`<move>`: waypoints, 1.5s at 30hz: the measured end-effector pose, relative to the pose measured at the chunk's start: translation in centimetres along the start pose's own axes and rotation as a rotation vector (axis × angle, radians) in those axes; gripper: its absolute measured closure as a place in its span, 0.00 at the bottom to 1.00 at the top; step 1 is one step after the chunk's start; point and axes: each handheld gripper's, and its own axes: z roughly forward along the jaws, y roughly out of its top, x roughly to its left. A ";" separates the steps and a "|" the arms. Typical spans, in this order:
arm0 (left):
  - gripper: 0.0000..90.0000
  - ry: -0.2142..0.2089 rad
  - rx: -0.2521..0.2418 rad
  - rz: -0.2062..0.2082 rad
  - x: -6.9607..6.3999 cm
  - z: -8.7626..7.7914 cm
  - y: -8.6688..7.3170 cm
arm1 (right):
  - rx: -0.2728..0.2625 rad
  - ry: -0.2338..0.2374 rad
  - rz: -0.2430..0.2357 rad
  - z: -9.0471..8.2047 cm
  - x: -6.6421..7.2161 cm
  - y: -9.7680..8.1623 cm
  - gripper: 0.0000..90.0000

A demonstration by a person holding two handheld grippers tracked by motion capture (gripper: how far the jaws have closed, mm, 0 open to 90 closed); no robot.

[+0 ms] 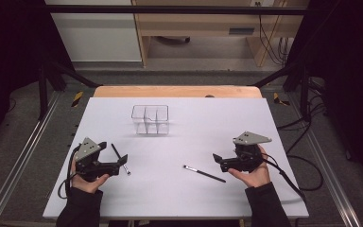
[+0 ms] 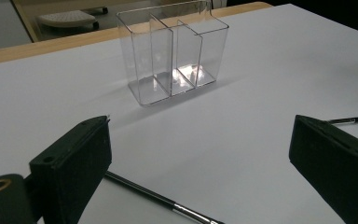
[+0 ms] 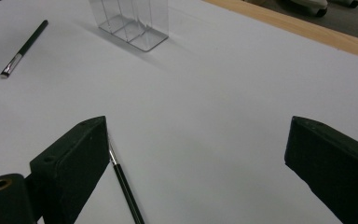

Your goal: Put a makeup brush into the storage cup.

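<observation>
We held both claws, left (image 1: 118, 163) and right (image 1: 219, 160), released; both brushes (image 1: 121, 159) (image 1: 204, 173) lay on the desk, the organizer (image 1: 150, 119) at upper centre unfilled.

Two thin black brushes (image 1: 121, 159) (image 1: 204, 173) lie flat, well apart

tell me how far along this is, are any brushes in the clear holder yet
Nothing looks done: the holder stands empty, all compartments bare. Both brushes lie flat on the table, the left brush by the left hand-held gripper, the right brush by the right hand-held gripper. Both grippers are open, holding nothing. Left to do, probably: grasp each brush and stand it in the holder.
</observation>
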 end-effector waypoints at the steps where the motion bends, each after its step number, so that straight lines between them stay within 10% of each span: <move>1: 0.05 0.000 0.001 0.000 0.0 0.0 0.0 | 0.006 0.001 -0.002 0.1 0.1 0.0 0.08; 45: 0.06 -0.008 0.026 0.015 -0.3 0.5 -0.1 | 0.311 0.114 -0.132 7.1 4.6 -2.4 0.37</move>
